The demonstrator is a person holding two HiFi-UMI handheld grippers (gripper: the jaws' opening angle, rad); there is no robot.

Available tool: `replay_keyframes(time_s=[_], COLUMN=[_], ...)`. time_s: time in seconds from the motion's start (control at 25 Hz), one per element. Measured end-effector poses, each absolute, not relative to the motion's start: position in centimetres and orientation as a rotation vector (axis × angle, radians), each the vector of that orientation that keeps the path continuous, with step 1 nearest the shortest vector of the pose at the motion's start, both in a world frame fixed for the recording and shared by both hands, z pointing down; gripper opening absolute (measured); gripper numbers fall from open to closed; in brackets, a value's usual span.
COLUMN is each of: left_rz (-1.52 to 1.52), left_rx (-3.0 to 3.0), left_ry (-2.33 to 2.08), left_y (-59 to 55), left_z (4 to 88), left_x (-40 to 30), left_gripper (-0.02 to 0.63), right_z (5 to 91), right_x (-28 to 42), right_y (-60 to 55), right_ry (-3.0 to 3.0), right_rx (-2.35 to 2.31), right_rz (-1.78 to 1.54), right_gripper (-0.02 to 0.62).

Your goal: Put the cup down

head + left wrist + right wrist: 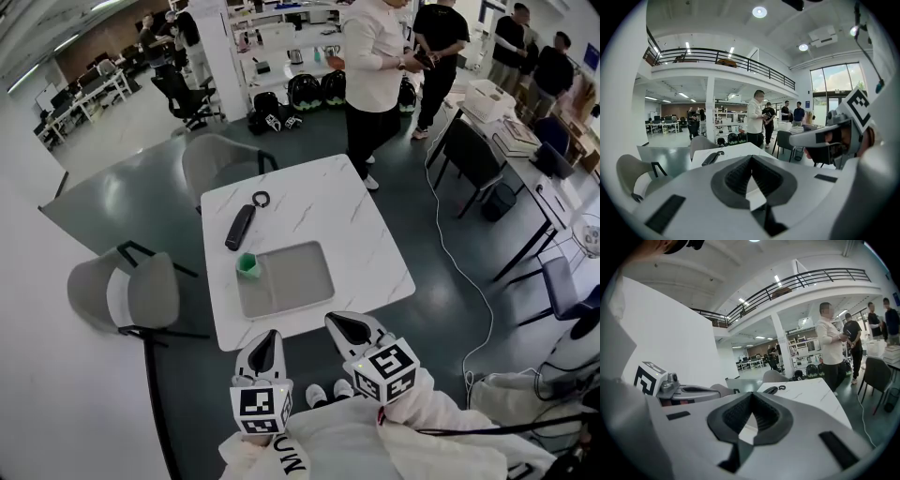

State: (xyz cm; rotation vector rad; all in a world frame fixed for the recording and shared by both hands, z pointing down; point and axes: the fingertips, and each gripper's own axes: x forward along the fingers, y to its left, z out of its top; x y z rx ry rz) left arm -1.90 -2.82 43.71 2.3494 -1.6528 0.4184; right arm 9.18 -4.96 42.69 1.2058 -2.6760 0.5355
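**Cup set on the tray, both grippers shut and empty**

The green cup [247, 264] was seen in the far left corner of the grey tray [295, 281], which lay toward the near edge of the desk [366, 244]. The cup appeared to stand upright, long axis vertical and mouth upward. No print could be made out on it.

The left gripper [267, 337] and the right gripper [349, 326] were held just off the desk's near edge, jaws closed together on nothing. Square black-and-white markers were carried on their cubes. Black letters on a white sleeve [281, 459] were only partly shown.
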Motion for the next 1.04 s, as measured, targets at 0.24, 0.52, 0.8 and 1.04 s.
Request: replay_keyframes(time_s=[0.24,0.52,0.8,1.04], left_rz=[0.427,0.433,0.443,0.447], left_rx=[2.337,2.338,2.332,2.327], left_ry=[-1.66,-1.662,-1.659,-1.654], left_y=[-2.7,-2.6,-2.6,-2.8], left_z=[43.7,43.9,43.9,44.1], left_x=[-1.6,-1.3,-1.0,-0.7], left_gripper=[0.011,0.011,0.011,0.011], right_z=[43.2,43.6,44.1,44.3], right_x=[9.6,10.0,10.1,10.2], right_y=[-5.0,-5.1,-5.1,-5.4], right_ry=[-2.658,-2.648,-2.623,-2.623], right_rx=[1.204,1.209,1.189,1.175], right_rz=[0.536,0.54,0.557,0.566], right_gripper=[0.006,0.005,0.005,0.005])
